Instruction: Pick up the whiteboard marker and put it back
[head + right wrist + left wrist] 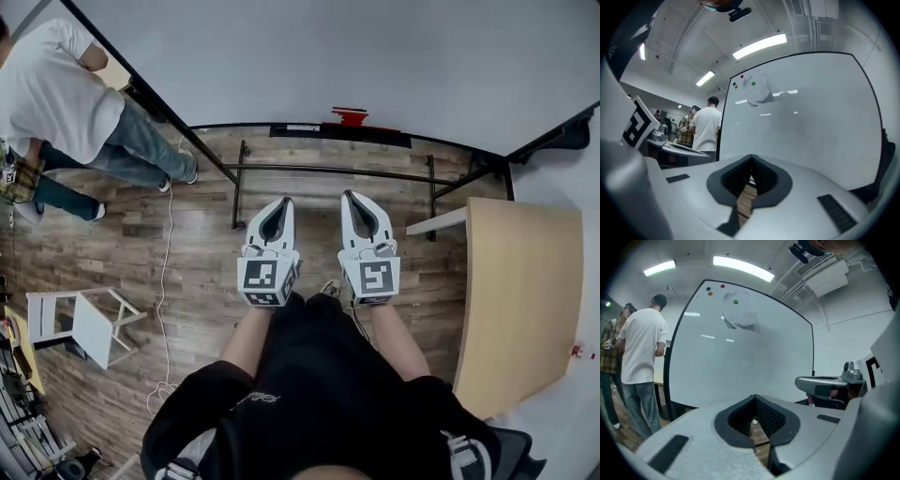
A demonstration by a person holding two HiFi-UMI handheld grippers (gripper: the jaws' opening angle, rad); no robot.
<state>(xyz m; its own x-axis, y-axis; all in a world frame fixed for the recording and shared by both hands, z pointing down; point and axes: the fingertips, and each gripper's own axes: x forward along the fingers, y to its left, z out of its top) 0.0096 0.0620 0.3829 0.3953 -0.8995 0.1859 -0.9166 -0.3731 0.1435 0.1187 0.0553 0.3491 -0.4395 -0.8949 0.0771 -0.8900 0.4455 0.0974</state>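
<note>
Head view, items in order from near to far:

1. Left gripper (279, 204), held out ahead of the person's body, pointing at the whiteboard (328, 56). Jaws together, tips touching, nothing between them (confirmed in the left gripper view).
2. Right gripper (353, 197), just beside the left one and parallel to it. Jaws together, pads meeting, empty (confirmed in the right gripper view).
3. Small red thing (350, 116), on the tray along the whiteboard's lower edge, far ahead of both grippers and apart from them. It may be the whiteboard marker; too small to tell.
4. Black stand (328, 171) under the whiteboard, on the wooden floor (202, 234).
5. Wooden bench (520, 300), to the right, with a small red-and-white item (581, 352) just past its right edge; not identifiable.
6. White chair (84, 323), near left.
7. Cable (167, 281), trailing over the floor.
8. Person in a white shirt (56, 94), far left, beside the whiteboard's left edge.

Left gripper view: coloured magnets (736, 301) near the whiteboard's top, ceiling lights (740, 267) above.
</note>
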